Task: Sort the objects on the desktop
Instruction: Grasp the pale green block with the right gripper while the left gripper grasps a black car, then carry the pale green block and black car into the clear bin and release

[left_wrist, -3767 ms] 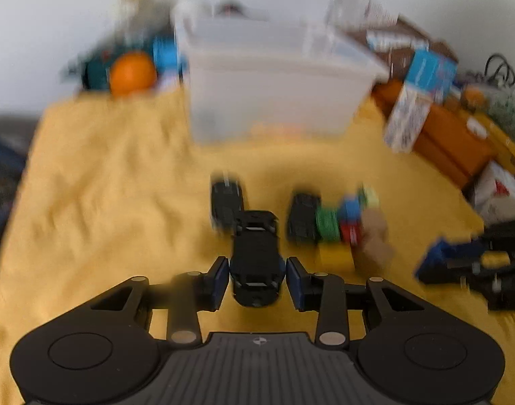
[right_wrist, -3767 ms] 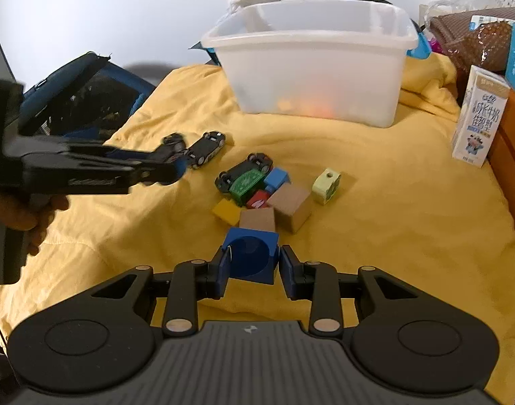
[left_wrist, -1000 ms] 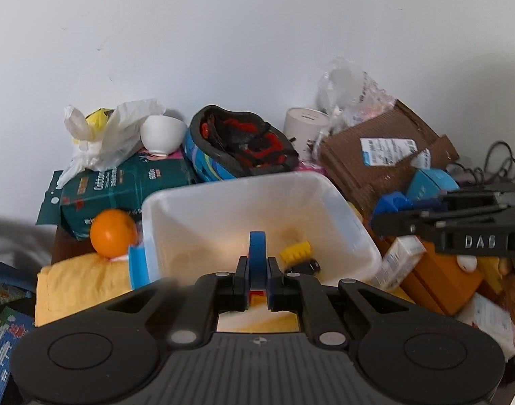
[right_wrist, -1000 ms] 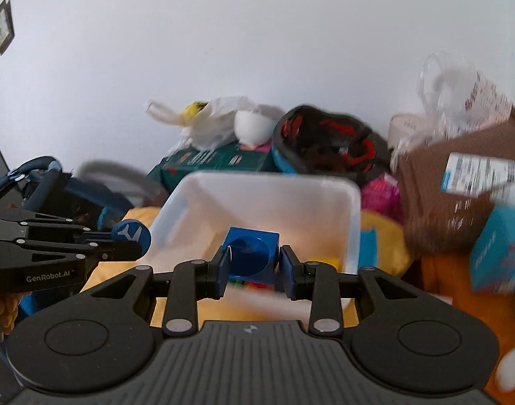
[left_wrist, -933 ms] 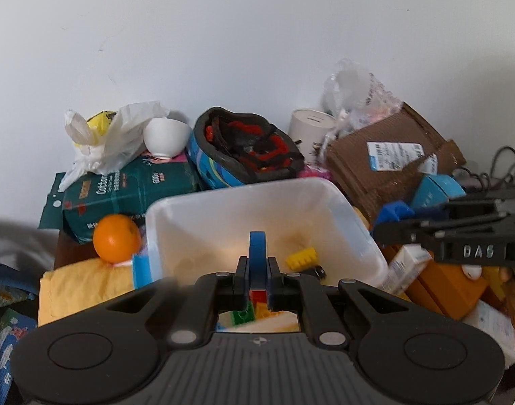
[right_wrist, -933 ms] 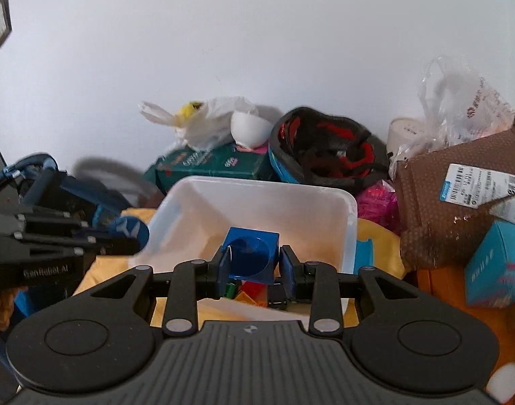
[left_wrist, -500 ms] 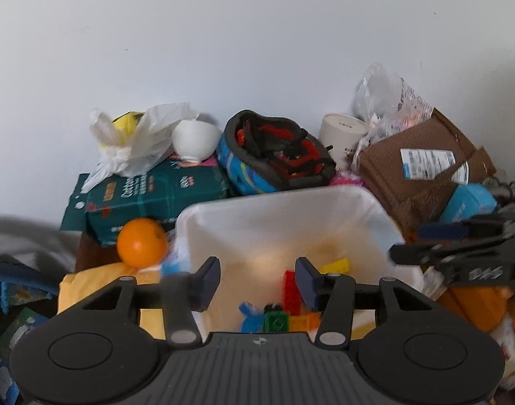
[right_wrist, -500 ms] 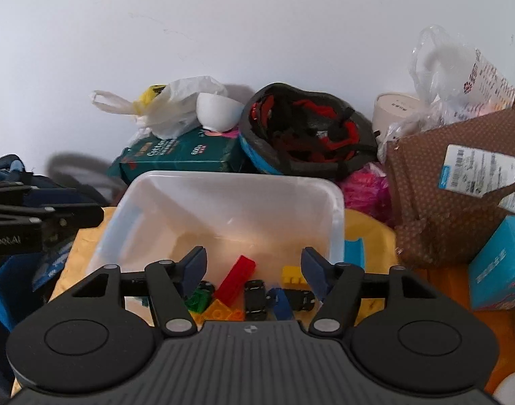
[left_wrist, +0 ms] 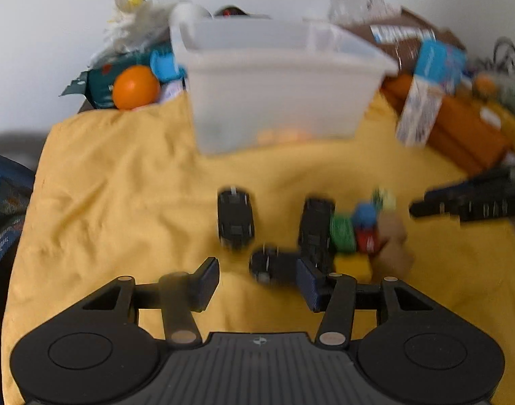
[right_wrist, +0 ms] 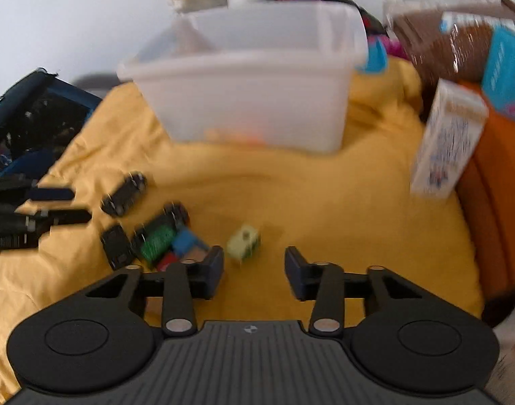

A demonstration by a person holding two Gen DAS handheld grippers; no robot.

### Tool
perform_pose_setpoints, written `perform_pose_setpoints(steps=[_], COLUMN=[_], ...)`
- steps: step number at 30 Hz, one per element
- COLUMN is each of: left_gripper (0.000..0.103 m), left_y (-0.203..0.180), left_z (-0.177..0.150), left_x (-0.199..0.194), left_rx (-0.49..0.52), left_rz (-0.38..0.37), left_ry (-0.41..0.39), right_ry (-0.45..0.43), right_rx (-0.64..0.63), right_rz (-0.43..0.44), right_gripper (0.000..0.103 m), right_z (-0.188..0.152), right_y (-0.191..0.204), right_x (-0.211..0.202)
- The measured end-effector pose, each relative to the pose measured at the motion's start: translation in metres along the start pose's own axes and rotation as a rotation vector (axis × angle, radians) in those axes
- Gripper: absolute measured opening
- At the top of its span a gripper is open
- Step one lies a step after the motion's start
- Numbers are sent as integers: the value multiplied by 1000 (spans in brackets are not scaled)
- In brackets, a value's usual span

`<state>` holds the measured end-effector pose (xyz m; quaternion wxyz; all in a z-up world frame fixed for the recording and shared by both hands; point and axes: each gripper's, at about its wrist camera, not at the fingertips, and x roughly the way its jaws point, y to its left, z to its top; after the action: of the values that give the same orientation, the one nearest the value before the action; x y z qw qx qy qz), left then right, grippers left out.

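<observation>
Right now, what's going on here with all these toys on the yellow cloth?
A person is sorting toys into the white bin. Both grippers are open and empty above the yellow cloth. The left gripper is near the black toy cars, and the right gripper faces the pale green block. A cluster of colored blocks lies on the cloth.

Each gripper was matte black plastic. The left gripper had a ribbed central housing with a small round emblem, flanked by two broad rounded lobes with recessed discs. Silver screw heads dotted its angular linkage arms, and its fingers carried dark blue pads. The right gripper looked identical: ribbed housing, disc-marked lobes, silver screws, blue-padded fingers.
</observation>
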<state>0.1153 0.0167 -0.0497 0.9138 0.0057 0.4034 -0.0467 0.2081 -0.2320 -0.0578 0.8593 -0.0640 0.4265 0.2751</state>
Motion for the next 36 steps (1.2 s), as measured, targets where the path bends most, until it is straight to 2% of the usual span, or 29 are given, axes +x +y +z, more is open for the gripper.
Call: perform_pose_setpoints(steps=[2, 9, 11, 14, 18, 20, 25, 29, 36], left_gripper=[54, 55, 55, 67, 67, 67, 67, 67, 70], left_y=[-2, -16, -22, -25, -26, -25, -26, -24, -24], left_z=[-2, -2, -5, -5, 0, 1, 2, -3, 2], left_x=[5, 9, 14, 21, 26, 28, 25, 18, 32], left_rx=[-9, -10, 5, 2, -10, -23, -24, -13, -33], left_rz=[18, -43, -43, -30, -26, -27, -23, -35, -32], left_ry=[9, -22, -5, -3, -5, -4, -5, -20, -1], right_ry=[0, -19, -19, -9, 39, 55, 55, 29, 32], right_rx=[21, 8, 6, 2, 21, 45, 23, 23, 51], right_rz=[-8, -9, -8, -26, -47, -43, -11, 7, 9], right_gripper=[42, 42, 42, 42, 42, 40, 17, 17, 17], right_z=[-5, 2, 0, 4, 8, 7, 6, 5, -7], right_y=[2, 12, 12, 15, 12, 8, 8, 4, -4], right_x=[6, 14, 19, 28, 45, 51, 53, 43, 36])
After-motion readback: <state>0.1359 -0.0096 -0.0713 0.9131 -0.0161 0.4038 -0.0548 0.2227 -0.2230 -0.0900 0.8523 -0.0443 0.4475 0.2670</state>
